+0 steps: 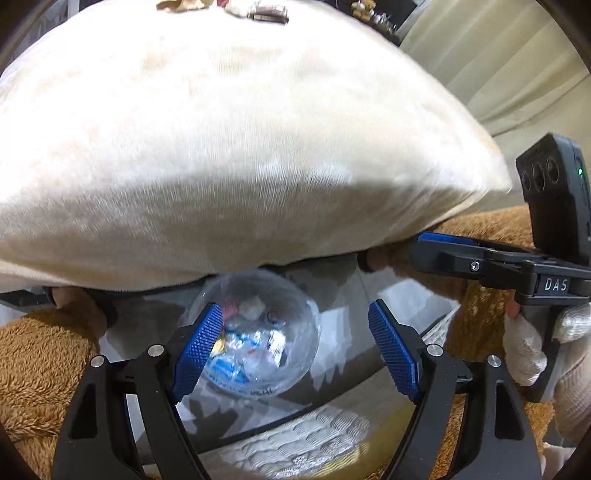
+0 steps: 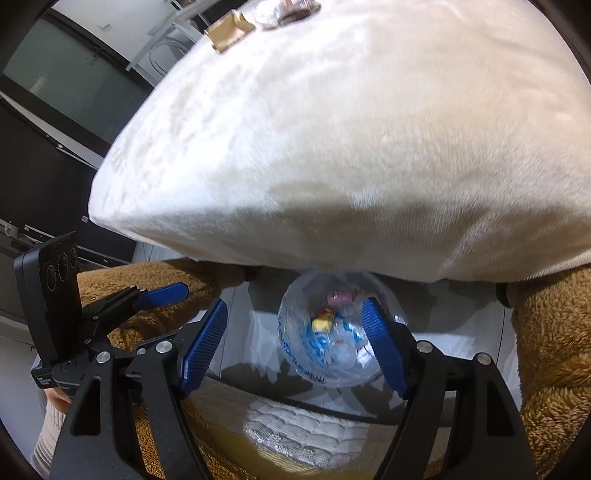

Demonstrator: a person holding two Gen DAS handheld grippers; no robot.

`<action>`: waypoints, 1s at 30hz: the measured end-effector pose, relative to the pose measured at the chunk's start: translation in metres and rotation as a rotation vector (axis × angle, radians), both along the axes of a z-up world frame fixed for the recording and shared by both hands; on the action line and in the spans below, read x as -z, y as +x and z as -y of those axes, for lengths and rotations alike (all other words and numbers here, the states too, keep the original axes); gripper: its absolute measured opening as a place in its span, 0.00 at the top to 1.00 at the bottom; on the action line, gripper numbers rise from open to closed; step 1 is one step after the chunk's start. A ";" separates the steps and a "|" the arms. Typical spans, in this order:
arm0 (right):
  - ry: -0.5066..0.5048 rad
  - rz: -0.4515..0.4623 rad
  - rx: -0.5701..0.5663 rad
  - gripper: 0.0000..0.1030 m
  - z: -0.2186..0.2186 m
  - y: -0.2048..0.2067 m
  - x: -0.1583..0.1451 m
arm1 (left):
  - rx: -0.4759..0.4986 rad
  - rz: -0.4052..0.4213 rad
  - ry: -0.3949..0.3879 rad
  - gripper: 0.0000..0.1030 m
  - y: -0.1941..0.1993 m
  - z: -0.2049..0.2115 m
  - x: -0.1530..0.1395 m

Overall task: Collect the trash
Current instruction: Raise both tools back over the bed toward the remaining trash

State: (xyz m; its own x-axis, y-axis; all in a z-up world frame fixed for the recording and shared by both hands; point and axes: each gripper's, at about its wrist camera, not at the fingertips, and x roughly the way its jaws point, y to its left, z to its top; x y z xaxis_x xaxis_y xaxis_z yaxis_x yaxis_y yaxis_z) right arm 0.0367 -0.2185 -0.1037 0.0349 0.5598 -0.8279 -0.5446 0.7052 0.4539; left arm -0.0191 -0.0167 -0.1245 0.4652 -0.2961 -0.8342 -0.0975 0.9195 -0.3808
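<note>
a large cream cushion (image 1: 229,147) is being seen filling the upper part of both wrist views, with small bits of trash (image 2: 258,18) being carried on its far top edge: a tan folded piece and some crumpled wrappers, too blurred to be told apart. below the cushion's lower edge a clear bag (image 1: 255,332) is being shown, round-mouthed and seen from above, with more trash (image 2: 325,321) lying inside it: a yellow scrap, a pink scrap and blue-printed plastic. the left gripper (image 1: 295,347) is being held over the bag with its jaws standing apart and nothing being pressed between the blue pads (image 1: 199,347); the bag is being overlapped by the left pad only in the line of sight, and whether it is being touched cannot be told. the right gripper (image 2: 295,347) is likewise being held released, with its jaws spread, and the bag is being seen behind its right pad (image 2: 384,350); no grasp is being shown. in the left view the right gripper (image 1: 461,258) is being seen at the right edge, gripped by a gloved hand (image 1: 532,350). brown fleece (image 1: 40,369) is being seen on both sides of the bag. a white quilted surface (image 2: 306,428) is being shown low between the fingers.
</note>
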 end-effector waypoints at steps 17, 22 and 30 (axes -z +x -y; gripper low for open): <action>0.200 0.381 -0.014 0.28 0.005 0.014 -0.079 | -0.048 0.328 0.080 0.22 0.020 -0.027 -0.076; 0.193 0.400 -0.020 0.28 -0.011 0.039 -0.088 | -0.073 0.368 0.100 0.22 0.038 -0.047 -0.095; 0.159 0.448 -0.049 0.28 -0.042 0.083 -0.091 | -0.129 0.423 0.126 0.22 0.075 -0.088 -0.114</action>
